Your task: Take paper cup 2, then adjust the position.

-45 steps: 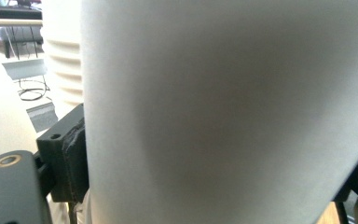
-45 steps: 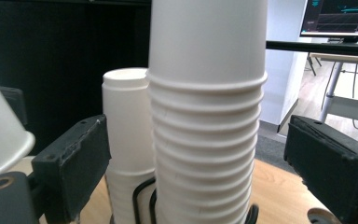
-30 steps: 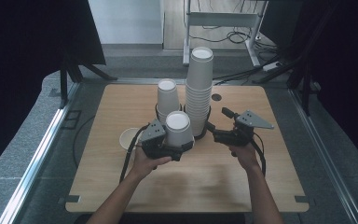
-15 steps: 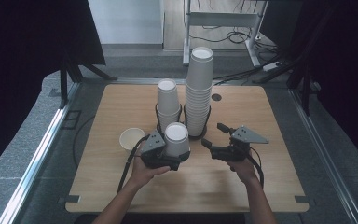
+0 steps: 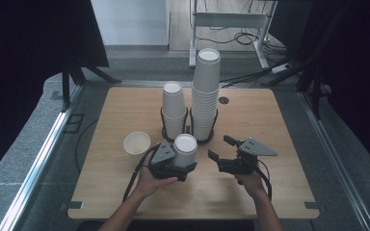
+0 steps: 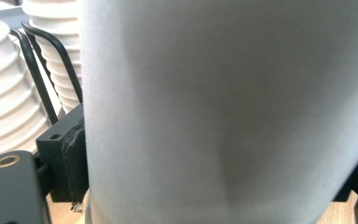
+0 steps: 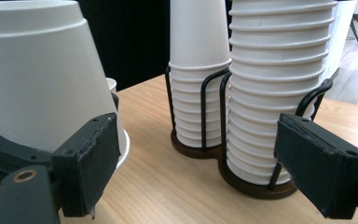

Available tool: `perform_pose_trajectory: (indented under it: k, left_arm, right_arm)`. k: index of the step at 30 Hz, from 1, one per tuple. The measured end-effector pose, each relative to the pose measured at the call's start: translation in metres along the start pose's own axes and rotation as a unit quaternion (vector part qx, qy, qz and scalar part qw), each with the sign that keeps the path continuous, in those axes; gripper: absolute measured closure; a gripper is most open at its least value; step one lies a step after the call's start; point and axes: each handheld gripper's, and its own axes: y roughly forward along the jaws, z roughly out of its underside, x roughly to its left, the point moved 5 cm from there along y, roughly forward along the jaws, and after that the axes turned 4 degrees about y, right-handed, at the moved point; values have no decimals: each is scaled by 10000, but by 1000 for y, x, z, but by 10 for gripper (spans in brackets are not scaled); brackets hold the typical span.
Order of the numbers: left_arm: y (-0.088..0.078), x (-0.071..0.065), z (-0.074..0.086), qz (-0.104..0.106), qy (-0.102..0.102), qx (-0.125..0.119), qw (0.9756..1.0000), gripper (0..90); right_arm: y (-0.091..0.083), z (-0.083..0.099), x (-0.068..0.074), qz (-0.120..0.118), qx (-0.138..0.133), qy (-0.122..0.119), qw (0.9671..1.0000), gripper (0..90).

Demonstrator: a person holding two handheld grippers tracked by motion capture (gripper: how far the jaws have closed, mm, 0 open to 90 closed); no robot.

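My left gripper is shut on an upside-down white paper cup, held low over the near middle of the wooden table. In the left gripper view that cup is pressed against one black jaw at the left. My right gripper stands open and empty just right of the cup, pointing at the cup stacks. In the right gripper view its jaws frame the holder, with the held cup at the left, its rim close to the tabletop.
Two stacks of white cups stand in a black wire holder mid-table: a shorter stack and a taller stack. A single upright cup sits left of my left hand. A small dark hole marks the table's far right.
Both hands have sunk and drawn back toward the near edge, away from the stacks. The left gripper still holds the upside-down cup; the right one stays open.
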Motion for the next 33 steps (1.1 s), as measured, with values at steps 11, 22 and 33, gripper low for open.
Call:
perform_pose_trajectory:
  k: [11, 22, 33]
  left_arm:
    - [16, -5, 18, 25, 63, 492, 9988, 125]
    - [29, -6, 31, -31, 12, 927, 9957, 124]
    - [33, -7, 35, -60, 92, 1218, 9925, 124]
  right_arm:
    - [-7, 4, 7, -37, 18, -29, 10000, 148]
    - [-14, 4, 11, -109, -28, 49, 9999, 148]
    - [-14, 8, 20, -268, 81, 51, 9996, 147]
